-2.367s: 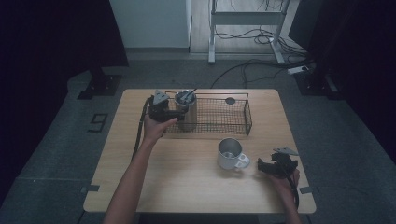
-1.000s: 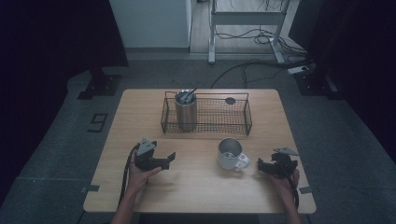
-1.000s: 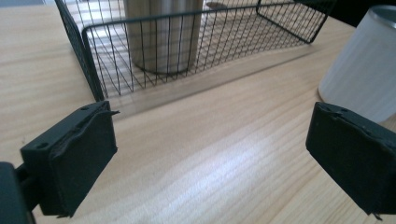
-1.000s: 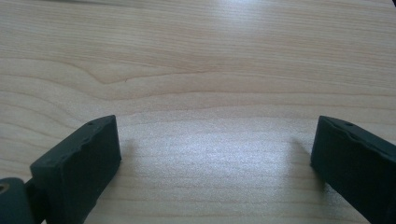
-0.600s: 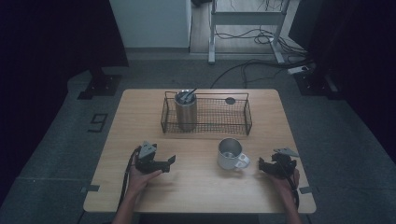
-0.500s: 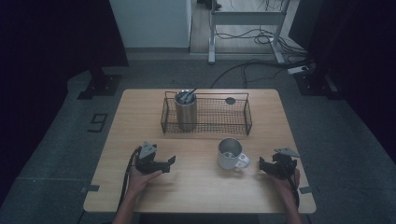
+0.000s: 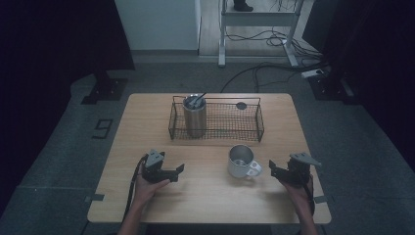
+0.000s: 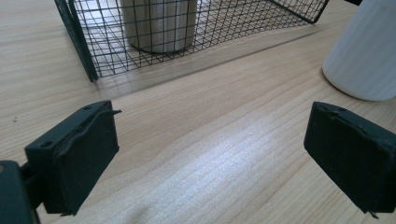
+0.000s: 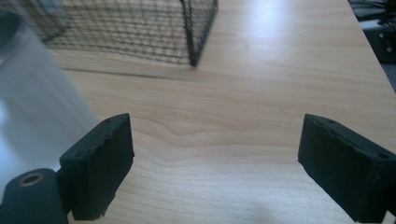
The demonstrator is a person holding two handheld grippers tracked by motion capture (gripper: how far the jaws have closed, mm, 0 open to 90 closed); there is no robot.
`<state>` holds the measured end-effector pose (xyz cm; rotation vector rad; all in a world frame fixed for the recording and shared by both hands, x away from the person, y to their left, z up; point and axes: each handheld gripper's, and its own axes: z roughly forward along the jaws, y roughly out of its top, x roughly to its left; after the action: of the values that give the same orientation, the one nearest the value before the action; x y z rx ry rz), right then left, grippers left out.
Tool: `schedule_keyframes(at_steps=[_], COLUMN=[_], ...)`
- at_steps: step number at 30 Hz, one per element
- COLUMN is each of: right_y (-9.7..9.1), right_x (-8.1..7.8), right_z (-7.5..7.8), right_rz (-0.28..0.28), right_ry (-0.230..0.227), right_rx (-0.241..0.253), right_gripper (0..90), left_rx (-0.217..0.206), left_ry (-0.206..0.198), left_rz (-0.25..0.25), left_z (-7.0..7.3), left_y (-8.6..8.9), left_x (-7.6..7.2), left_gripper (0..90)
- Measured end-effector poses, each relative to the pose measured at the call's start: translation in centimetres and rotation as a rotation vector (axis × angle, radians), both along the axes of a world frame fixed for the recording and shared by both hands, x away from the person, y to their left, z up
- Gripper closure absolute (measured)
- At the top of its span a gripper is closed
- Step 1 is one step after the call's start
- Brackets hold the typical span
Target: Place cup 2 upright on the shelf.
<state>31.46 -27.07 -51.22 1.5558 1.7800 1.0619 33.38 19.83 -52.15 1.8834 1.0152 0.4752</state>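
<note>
Withdrawn from the far basket since the earlier frame, the left tongs (image 7: 176,171) are now held low over the near left part of the counter (image 7: 210,200), pointing right towards the middle. Their jaws have just been closing a little, yet they are seen standing wide apart in the left gripper view, with nothing but bare wood between them. The right tongs (image 7: 273,171) are held over the near right part of the counter, much where they were before, aimed left at the mug (image 7: 241,160). Their jaws, too, have just been closing, but a wide gap is shown in the right gripper view and nothing is gripped.

The mug is set upright on the counter just left of the right tongs, its handle turned towards them, probably so that it can be taken from that side. It is not yet touched.

Farther off, a wire basket (image 7: 256,122) is placed across the far middle of the counter. A metal tumbler (image 7: 194,120) is stood upright in its left end, with a dark stick-like thing poking from its top; what that is cannot be told. A small dark round object (image 7: 241,105) is seen at the far right of the basket. The rest of the basket is left free, seemingly as room for the mug.
</note>
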Motion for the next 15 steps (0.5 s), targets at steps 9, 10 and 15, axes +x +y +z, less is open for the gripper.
schedule_keyframes(at_steps=[9, 10, 15], right_y=[1.4, 1.6, 2.6], right_x=[-0.6, -0.7, -0.8], right_z=[1.5, 1.8, 2.7], right_rz=[0.059, 0.069, 0.119], right_ry=[-0.034, -0.040, -0.050], right_rx=[0.025, 0.033, 0.053], right_gripper=[9.5, 9.4, 8.3], left_rx=[0.010, 0.008, -0.014], left_ry=[0.010, 0.010, 0.017], left_rz=[-0.013, -0.014, -0.007], left_z=[-0.3, -0.3, -0.2], left_y=[-0.4, -0.4, -0.2], left_x=[0.0, 0.0, 0.0], left_gripper=[3.1, 3.1, 3.4])
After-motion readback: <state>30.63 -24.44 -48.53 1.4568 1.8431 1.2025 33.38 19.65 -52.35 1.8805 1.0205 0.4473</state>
